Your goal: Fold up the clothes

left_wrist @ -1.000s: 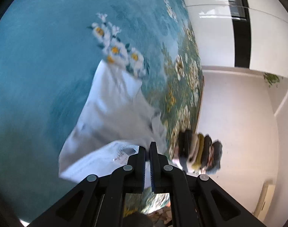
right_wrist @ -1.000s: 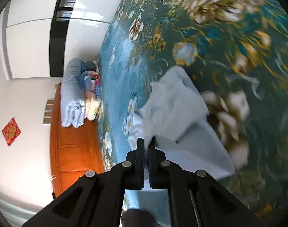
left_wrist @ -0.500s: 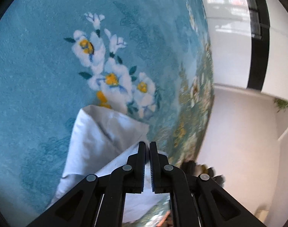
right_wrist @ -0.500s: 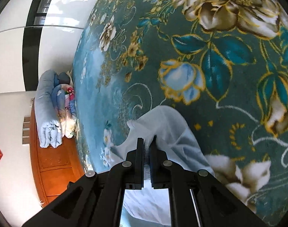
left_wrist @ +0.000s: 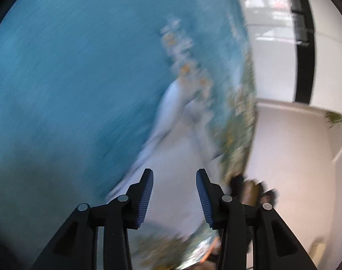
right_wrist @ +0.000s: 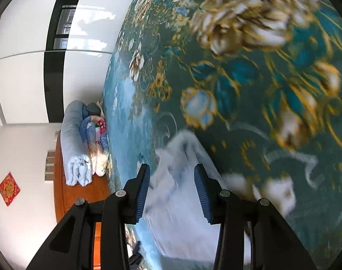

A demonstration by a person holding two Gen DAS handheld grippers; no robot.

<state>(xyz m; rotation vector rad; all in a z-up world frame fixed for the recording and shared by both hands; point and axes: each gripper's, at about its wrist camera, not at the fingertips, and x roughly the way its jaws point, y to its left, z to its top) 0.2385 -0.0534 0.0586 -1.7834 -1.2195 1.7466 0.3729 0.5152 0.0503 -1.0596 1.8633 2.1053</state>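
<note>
On the bed (right_wrist: 249,72): pale garment (right_wrist: 177,193), toward 12 o'clock of both tools.
Left tool (left_wrist: 174,194): wide open, empty.
Right tool (right_wrist: 172,191): wide open, empty.

Two matching black plastic tools: left gripper (left_wrist: 174,193) and right gripper (right_wrist: 172,190). Angular linkage arms, round silver screws, ribbed blue pads (left_wrist: 146,199) lining inner finger faces.

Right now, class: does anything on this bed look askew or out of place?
Little stands out. The pale garment lies rumpled on the floral bedspread, not squared, with both hand-held grippers, left and right, open above it. Blur hides finer detail.
</note>
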